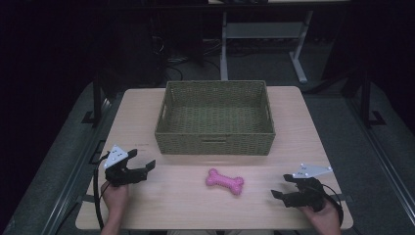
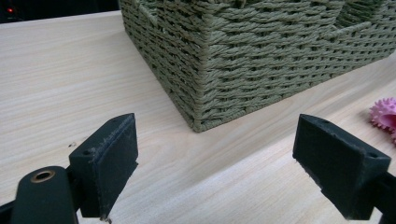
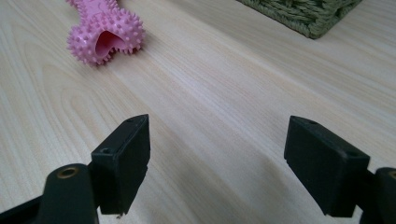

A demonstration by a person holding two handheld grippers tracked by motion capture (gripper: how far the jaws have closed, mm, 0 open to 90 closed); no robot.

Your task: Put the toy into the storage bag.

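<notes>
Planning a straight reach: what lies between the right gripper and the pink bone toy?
Nothing: in the right gripper view, bare wooden table runs from the open right gripper to the pink bone toy.

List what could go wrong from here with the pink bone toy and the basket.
1. The pink bone toy is knobbly and spiked, so the jaws of the right gripper may slip off it unless they close on its narrow middle.
2. The toy lies close in front of the basket, so a low carry may knock it against the wall.
3. The left gripper sits near the basket's corner and might nudge it.
</notes>
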